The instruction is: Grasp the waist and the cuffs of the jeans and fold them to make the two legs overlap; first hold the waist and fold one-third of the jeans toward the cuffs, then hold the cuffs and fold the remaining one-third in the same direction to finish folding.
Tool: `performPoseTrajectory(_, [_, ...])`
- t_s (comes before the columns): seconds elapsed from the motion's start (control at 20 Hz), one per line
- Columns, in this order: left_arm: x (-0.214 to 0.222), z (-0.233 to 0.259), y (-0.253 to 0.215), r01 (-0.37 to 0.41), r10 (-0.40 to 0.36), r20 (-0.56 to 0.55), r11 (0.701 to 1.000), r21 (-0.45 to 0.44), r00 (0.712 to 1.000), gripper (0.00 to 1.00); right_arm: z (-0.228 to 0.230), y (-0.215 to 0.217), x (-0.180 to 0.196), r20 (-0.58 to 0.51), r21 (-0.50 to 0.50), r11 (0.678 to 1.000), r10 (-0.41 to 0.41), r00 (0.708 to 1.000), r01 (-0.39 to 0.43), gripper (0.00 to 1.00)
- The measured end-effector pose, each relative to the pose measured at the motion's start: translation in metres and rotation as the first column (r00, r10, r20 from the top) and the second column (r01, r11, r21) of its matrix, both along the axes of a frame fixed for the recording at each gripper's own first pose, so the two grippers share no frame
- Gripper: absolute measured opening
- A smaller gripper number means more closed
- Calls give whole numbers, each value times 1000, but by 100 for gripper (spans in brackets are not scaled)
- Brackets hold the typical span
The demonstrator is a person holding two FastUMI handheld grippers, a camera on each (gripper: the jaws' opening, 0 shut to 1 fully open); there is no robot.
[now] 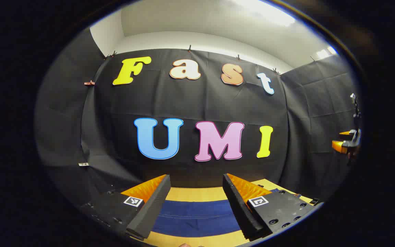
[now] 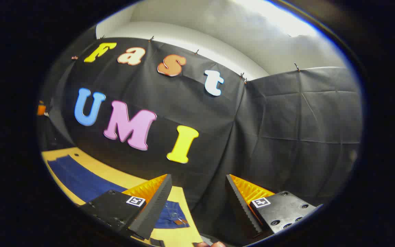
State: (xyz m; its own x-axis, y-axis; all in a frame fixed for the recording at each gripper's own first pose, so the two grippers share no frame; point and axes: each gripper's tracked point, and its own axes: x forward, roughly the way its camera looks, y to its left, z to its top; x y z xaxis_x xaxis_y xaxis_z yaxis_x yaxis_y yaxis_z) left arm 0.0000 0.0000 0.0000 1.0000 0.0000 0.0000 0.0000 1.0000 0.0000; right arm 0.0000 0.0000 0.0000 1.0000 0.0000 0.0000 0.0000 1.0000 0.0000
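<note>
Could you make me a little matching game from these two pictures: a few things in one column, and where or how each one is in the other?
Things:
1. jeans
2. table
3. left gripper
4. right gripper

Place or state:
a. yellow surface under the blue cloth
b. open, held above the jeans' middle stretch
c. lying flat, blue
d. open, near the jeans' end that has a button and a small patch

Pairs: 1-c, 2-a, 3-b, 4-d

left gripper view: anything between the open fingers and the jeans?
Nothing; left gripper hangs open over blue denim jeans on yellow table.
</note>
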Motion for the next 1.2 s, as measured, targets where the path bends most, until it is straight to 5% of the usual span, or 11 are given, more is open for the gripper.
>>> performPoseTrajectory(0.55, [-44,-14,82,-134,137,-32,989,66,990,96,25,99,7,1,78,985,153,988,-153,94])
performPoseTrajectory(0.9, [-52,-16,110,-167,170,-36,983,81,985,96,50,144,15,42,-54,958,283,958,-280,96])
performPoseTrajectory(1.2, [-45,-28,120,-109,120,-81,985,136,989,96,58,163,12,55,-211,922,342,938,-324,96])
